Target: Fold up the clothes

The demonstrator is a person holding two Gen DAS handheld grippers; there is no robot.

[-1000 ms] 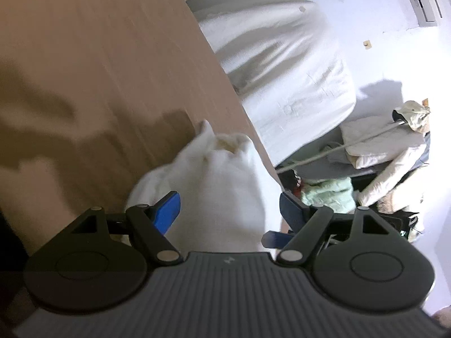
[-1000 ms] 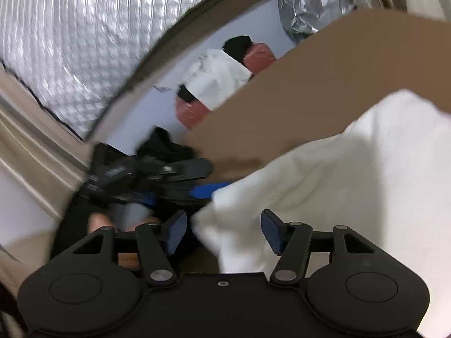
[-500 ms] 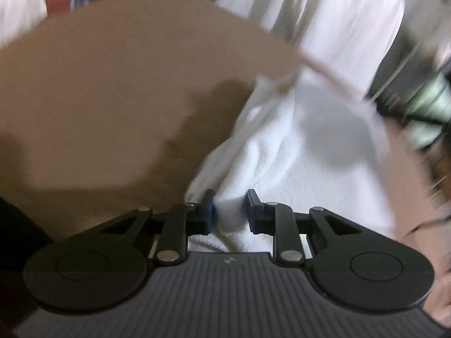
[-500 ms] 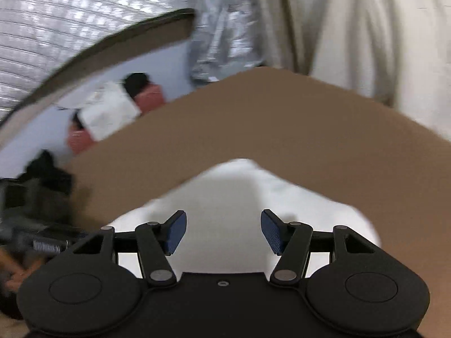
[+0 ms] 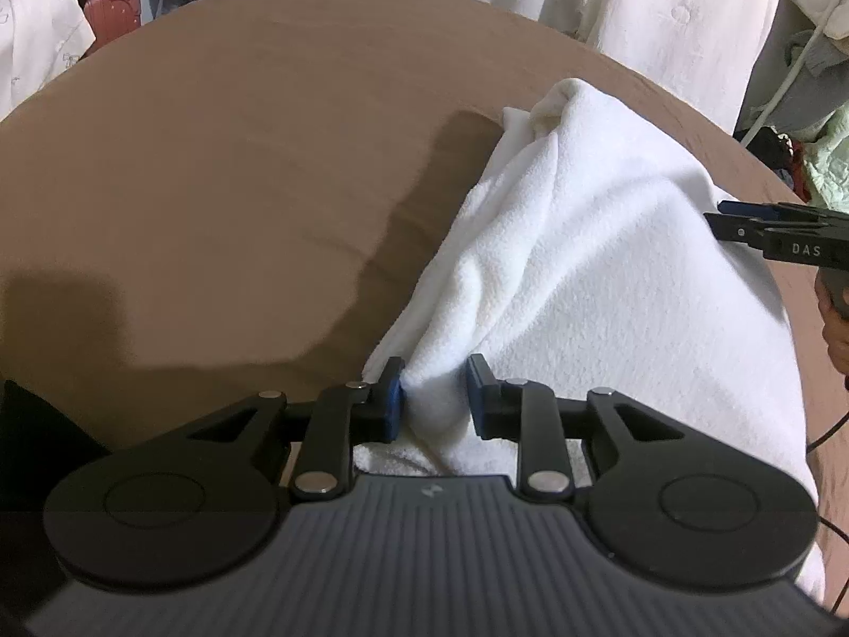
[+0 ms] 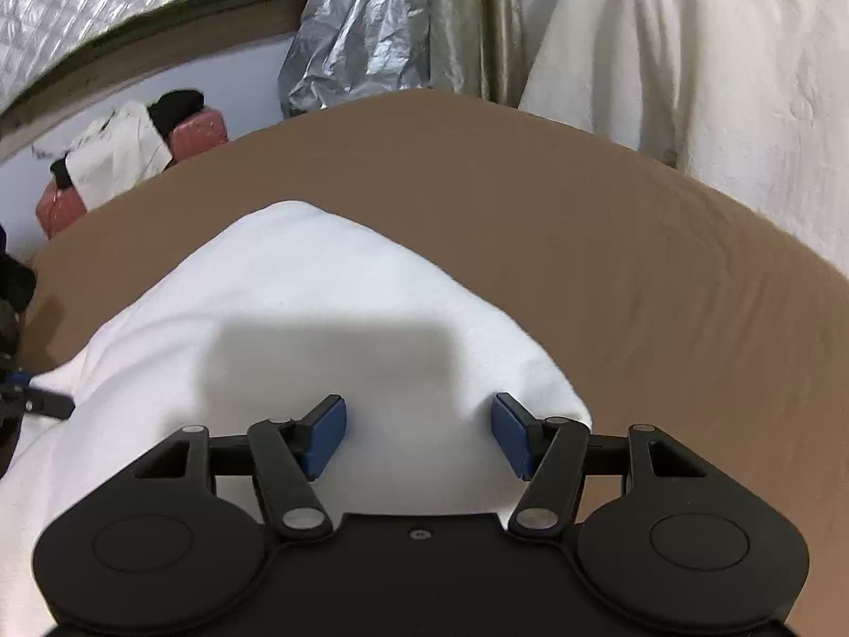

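We judge the fold barely begun — left gripper pinches the white garment, right gripper gapes above it — next, a second grasp.

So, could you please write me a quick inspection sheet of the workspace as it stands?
Surface: brown sheet, faintly creased.
Job's things: one white fleece garment, bunched, lying on the sheet.
Clutter: nothing seen on the sheet besides the garment.
Grippers: left gripper shut on a pinch of the garment; right gripper open, over the garment.
Cables: thin dark cable at the right edge of the left wrist view.
Surroundings: pink suitcase, silver cover, hanging white fabric.
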